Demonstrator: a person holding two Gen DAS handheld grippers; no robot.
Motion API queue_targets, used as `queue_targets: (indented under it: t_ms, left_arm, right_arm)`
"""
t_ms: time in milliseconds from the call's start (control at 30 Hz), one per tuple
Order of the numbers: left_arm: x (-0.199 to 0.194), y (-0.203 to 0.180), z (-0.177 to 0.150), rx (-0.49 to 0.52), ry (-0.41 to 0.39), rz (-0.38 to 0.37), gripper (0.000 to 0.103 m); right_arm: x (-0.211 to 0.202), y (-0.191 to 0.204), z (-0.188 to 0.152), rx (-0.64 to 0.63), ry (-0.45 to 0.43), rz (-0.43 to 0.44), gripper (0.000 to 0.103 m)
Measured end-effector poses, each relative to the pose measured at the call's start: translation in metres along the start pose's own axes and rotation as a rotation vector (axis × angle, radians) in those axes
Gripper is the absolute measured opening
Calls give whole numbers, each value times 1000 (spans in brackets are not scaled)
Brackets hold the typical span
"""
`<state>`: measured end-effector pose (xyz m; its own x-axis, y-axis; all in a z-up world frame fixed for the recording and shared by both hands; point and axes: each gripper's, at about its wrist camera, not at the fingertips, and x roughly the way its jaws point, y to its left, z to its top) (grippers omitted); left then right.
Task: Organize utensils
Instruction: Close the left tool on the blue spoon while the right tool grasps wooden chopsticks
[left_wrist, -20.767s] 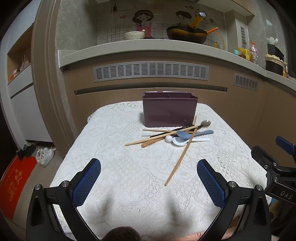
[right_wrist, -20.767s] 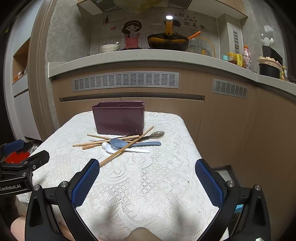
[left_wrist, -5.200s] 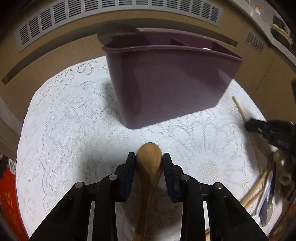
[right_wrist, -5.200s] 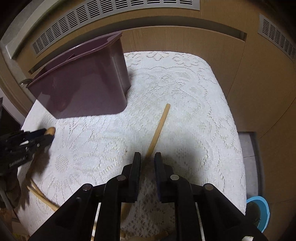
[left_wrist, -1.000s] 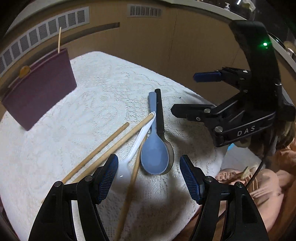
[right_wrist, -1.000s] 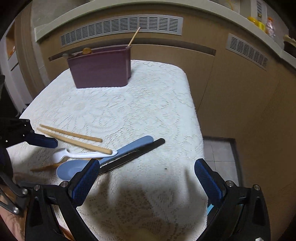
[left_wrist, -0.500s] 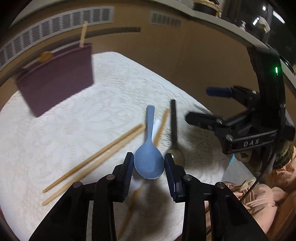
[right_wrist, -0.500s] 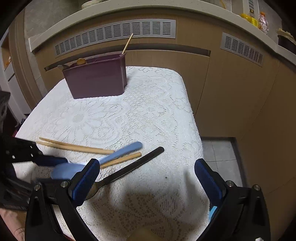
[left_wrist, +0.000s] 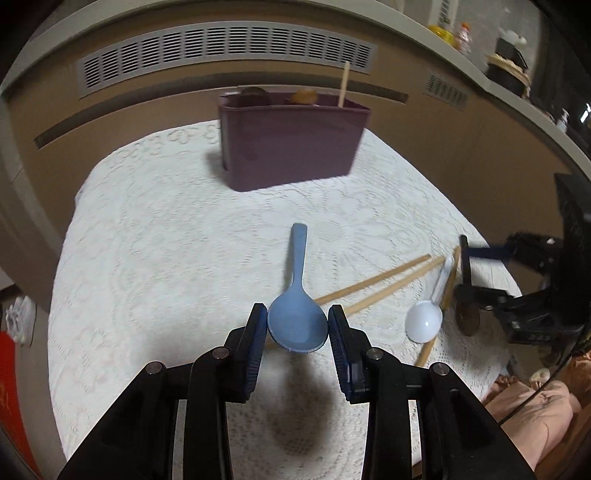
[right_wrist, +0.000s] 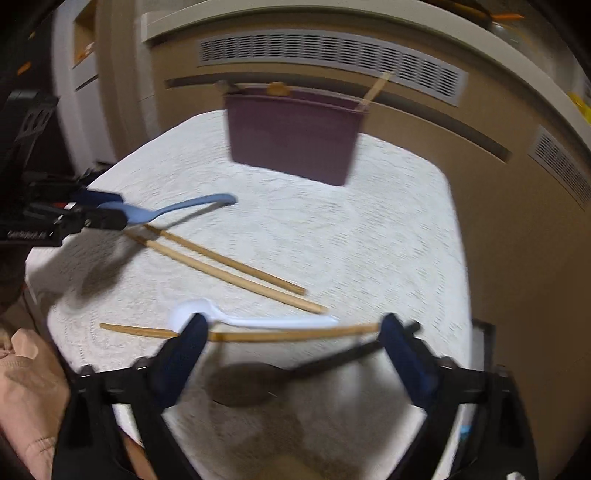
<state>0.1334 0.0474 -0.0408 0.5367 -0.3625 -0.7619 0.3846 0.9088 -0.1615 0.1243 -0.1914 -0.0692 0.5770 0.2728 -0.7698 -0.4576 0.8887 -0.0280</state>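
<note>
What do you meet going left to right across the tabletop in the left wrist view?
Blue spoon held in the left gripper → two chopsticks → white spoon → dark spoon → right gripper.

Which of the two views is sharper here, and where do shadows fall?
Left wrist view is mostly sharp: the blue spoon in the left gripper casts a dark shadow on the lace tablecloth. Right wrist view is motion-blurred, smearing the right gripper and purple holder.

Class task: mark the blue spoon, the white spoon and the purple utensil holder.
blue spoon (left_wrist: 297, 325), left wrist view, on its bowl.
white spoon (left_wrist: 423, 319), left wrist view, on its bowl.
purple utensil holder (left_wrist: 291, 144), left wrist view, on its front wall.
</note>
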Motion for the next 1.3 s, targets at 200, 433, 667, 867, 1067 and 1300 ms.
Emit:
queue_targets:
  t_ms: [200,433,667,867,1067,1300]
  left_arm:
    - [-1,10,-7,-33,-5,-1,35]
    - [7,28,-14,-87,17,-10,35]
    - [13,35,-13,-118,30,-16,35]
    - [19,25,-14,-101,46,-35,35]
    - [20,13,-12,-81,51,-70,36]
    - [27,4,-11,-60,69,-57,36]
  right_arm:
    - [36,50,28,-240,86,136,31]
    - [66,70,54,-369,122,119,31]
    - [91,32,73,-183,187,110,32]
    - [86,-6,68,5,214,173,21]
    - [63,-20,44,155,258,354,11]
    - [36,20,42,-15,164,284,11]
